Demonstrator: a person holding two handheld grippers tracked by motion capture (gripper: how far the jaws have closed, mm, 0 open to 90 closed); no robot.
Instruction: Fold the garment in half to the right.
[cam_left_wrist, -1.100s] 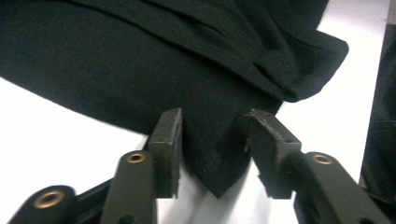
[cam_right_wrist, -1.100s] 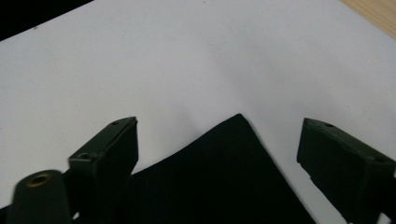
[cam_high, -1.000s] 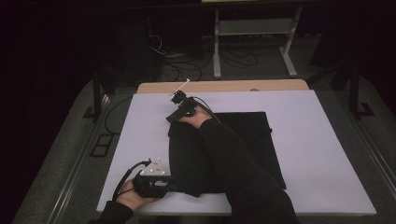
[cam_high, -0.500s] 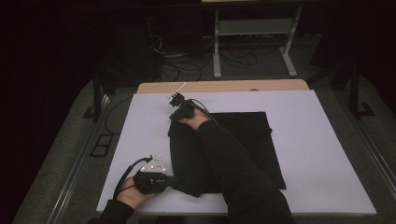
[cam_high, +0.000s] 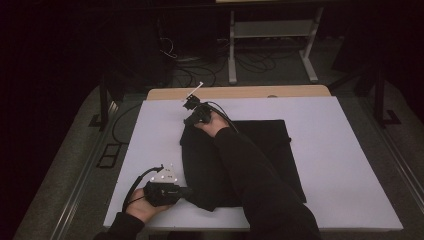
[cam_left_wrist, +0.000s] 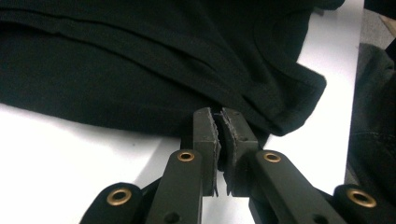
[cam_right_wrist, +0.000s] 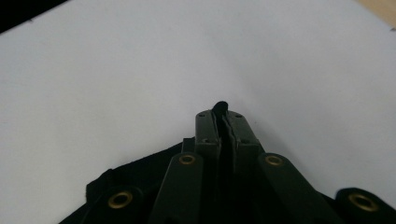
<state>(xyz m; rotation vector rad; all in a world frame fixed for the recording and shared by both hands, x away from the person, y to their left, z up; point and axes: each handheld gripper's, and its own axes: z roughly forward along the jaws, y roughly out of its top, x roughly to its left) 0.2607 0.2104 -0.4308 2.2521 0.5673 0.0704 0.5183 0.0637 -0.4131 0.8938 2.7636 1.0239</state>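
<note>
Black cloth (cam_high: 250, 160) flat on white table (cam_high: 350, 165). Left hand-held gripper (cam_left_wrist: 218, 122) clamped on near-left edge; right hand-held gripper (cam_right_wrist: 224, 116) pinching far-left corner, fabric nub poking past tips.

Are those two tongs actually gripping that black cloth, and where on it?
Yes. The left tongs pinch the black garment at its near left edge; the right tongs pinch its far left corner, a bit of fabric poking out between them.
</note>
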